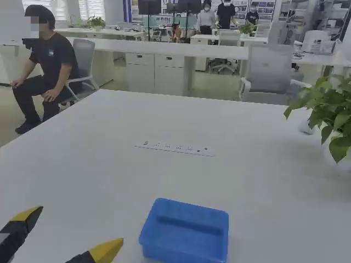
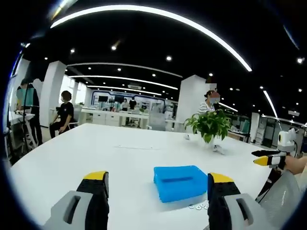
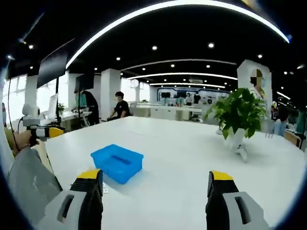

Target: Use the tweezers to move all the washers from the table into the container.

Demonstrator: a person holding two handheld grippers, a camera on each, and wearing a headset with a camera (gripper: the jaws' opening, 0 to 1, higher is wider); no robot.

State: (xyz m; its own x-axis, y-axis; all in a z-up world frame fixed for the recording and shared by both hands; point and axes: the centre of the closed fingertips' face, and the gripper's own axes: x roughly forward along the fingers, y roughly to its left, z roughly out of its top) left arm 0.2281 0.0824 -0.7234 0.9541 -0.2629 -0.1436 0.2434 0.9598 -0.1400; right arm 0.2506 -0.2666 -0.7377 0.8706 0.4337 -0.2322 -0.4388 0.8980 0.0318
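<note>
— Where are the small silver metal washers (image 2: 199, 206)?
— Bottom of the left gripper view, right of centre, on the white table (image 2: 120, 158), just beside the blue rectangular plastic container (image 2: 180, 182)
— Nearer which?
— The left gripper (image 2: 158, 176), I'd judge; it and the right gripper (image 3: 155, 174) gape wide, empty

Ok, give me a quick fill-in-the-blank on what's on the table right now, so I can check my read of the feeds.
1. The container on the white table is ____ in colour.
2. The washers lie on the table, just beside the ____.
3. The left gripper and the right gripper both hold their jaws ____, gripping nothing.
Missing words: blue; container; open.
</note>
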